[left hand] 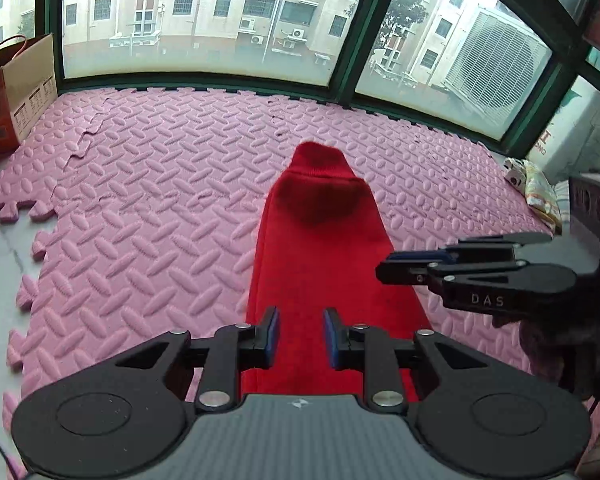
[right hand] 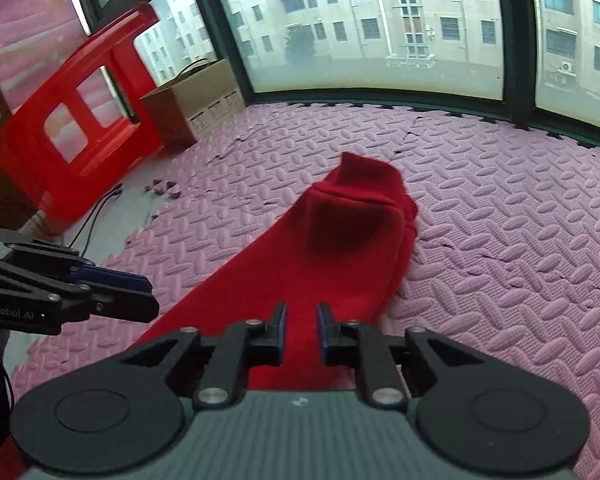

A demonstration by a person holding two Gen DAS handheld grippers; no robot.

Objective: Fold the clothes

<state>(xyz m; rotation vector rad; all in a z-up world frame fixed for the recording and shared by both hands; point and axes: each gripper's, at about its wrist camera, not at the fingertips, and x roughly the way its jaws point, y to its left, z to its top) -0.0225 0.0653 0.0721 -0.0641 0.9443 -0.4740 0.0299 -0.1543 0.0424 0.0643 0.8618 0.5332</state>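
Red garment (left hand: pixel 324 264) runs lengthwise straight away from me, near end under both my grippers, left gripper (left hand: pixel 299 338) and right gripper (right hand: pixel 301 334), each parted and gripping nothing.

Red garment (left hand: pixel 324 264) on pink mat (left hand: pixel 152 184)
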